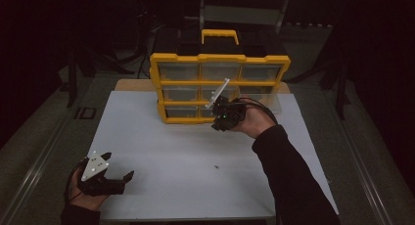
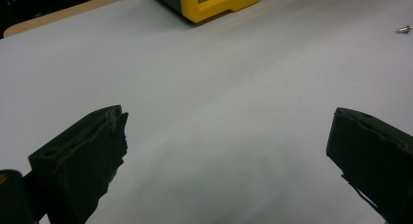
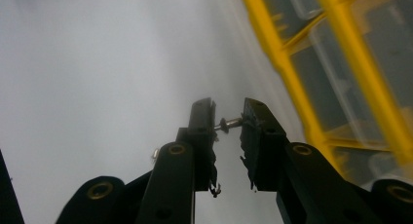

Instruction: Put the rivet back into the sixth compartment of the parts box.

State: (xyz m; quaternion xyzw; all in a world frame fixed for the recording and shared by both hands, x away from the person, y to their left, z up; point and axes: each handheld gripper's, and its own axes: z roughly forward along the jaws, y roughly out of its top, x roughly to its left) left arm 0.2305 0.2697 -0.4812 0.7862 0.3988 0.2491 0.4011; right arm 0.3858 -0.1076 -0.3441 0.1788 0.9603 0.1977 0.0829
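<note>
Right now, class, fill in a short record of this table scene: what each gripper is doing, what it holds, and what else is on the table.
right gripper: shut on a small metal screw, raised in front of the organiser
left gripper: open, nothing between the jaws, low at the table's near left corner
organiser: yellow frame, clear drawers, standing upright at the back of the table
table: white top, with a small loose part lying on it

Dim light leaves everything around the pale table (image 1: 161, 151) almost black, the yellow organizer (image 1: 219, 83) standing out behind it, while the right gripper view smears that organizer (image 3: 341, 73) with motion blur.
</note>
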